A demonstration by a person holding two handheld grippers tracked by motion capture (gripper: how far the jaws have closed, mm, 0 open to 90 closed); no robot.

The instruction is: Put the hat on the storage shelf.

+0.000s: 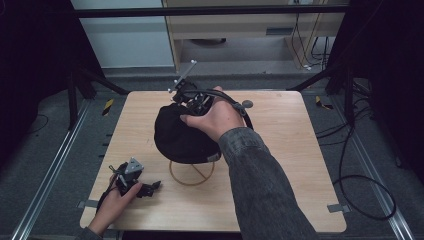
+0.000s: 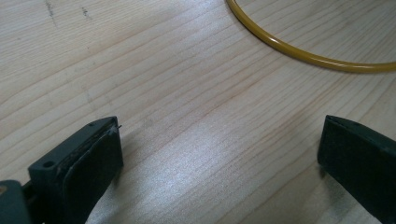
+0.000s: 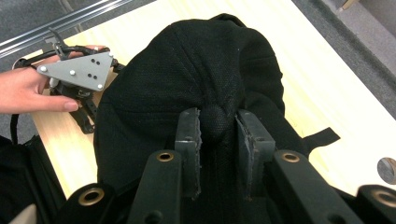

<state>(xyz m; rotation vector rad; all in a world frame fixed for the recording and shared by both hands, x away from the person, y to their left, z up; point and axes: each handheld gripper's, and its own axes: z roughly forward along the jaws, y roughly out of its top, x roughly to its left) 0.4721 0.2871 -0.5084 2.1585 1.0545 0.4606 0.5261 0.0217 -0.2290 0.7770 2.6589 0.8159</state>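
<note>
Two grippers are at work on the wooden table (image 1: 280,150), and we take the right one first. Our right gripper (image 3: 217,135) reaches in from the far side of a black cap (image 3: 196,79), and its jaws stand close together with a fold of the cap's cloth pinched between them. In the right gripper view both pads press on that bunched fabric, so the grip is tight on the cap. From above we see the right hand (image 1: 215,117) around this gripper over the far right part of the cap (image 1: 177,135), near the middle of the table.

The cap sits on a stand with a yellow ring (image 1: 192,174) as its base; the ring lies flat on the wood just on the near side of the cap. The cap's crown bulges toward the left, and a short black strap (image 3: 322,136) hangs out over the wood at one side.

Our left gripper (image 1: 150,187) lies low at the near left corner of the table, held by the left hand (image 1: 112,202). Its jaws stand wide apart and hold nothing; in the left gripper view we see bare wood between the two pads (image 2: 95,165), with the yellow ring (image 2: 299,52) curving past farther off. This gripper is well apart from the cap and touches neither it nor the ring.
</note>
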